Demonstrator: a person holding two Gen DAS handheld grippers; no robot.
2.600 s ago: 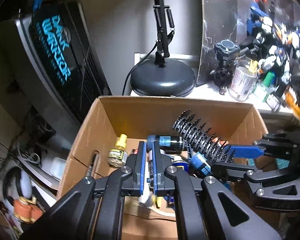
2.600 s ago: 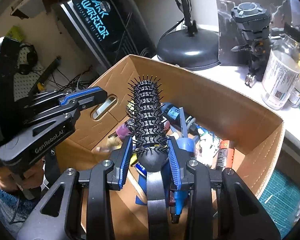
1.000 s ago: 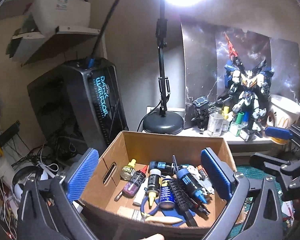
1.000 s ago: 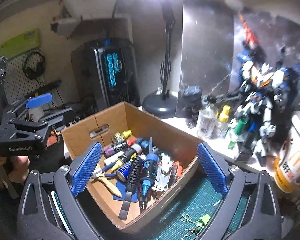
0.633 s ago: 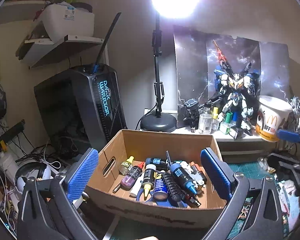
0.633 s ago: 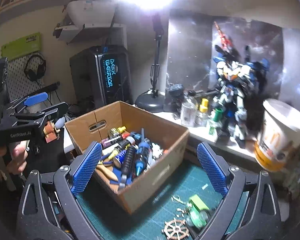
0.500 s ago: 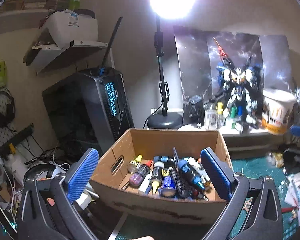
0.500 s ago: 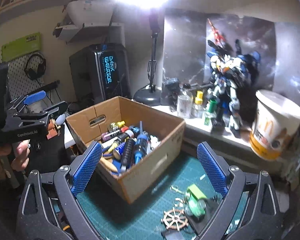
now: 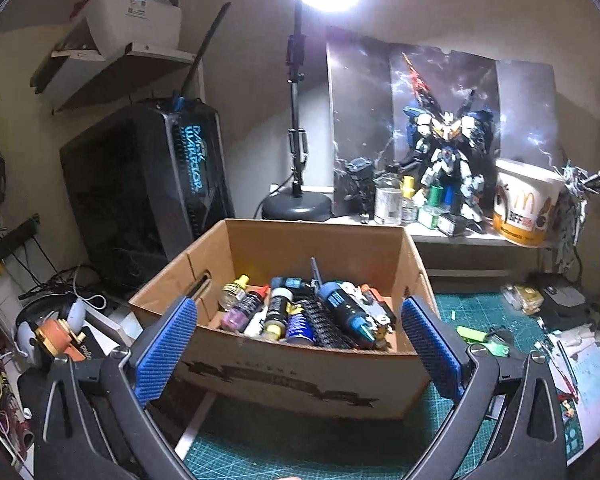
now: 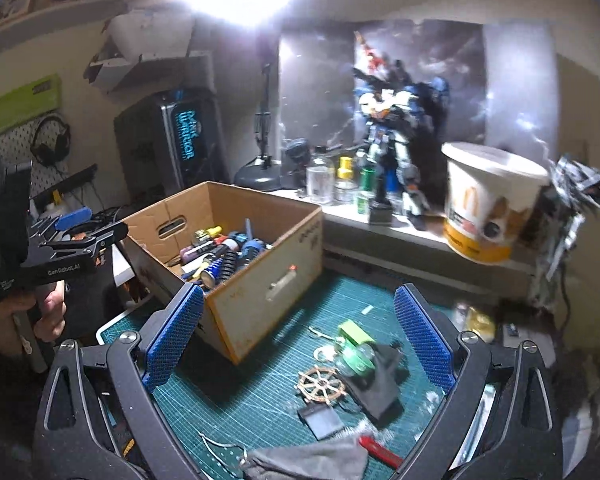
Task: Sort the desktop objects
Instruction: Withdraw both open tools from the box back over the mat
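A cardboard box point(image 9: 300, 376) stands on the green cutting mat point(image 9: 260, 440) and holds bottles, spray cans and a black hairbrush point(image 9: 324, 322). My left gripper point(image 9: 298, 348) is open and empty, pulled back in front of the box. My right gripper point(image 10: 296, 340) is open and empty, above the mat to the right of the box point(image 10: 260, 292). On the mat below it lie a small wooden ship's wheel point(image 10: 320, 386), a green piece point(image 10: 356, 340), a black cloth point(image 10: 376, 384) and a red-handled tool point(image 10: 380, 450). The left gripper also shows at the left edge of the right wrist view point(image 10: 84, 228).
A raised white shelf behind the box carries a lamp base point(image 9: 296, 208), small bottles point(image 9: 388, 200), a robot model point(image 9: 444, 160) and a paper bucket point(image 9: 524, 208). A black computer case point(image 9: 160, 184) stands at the left. Clutter lies at the mat's right edge point(image 9: 540, 300).
Both grippers have opened and drawn back and up from the box. The hairbrush that the right gripper held now lies in the box. The right gripper has swung to the right over the mat.
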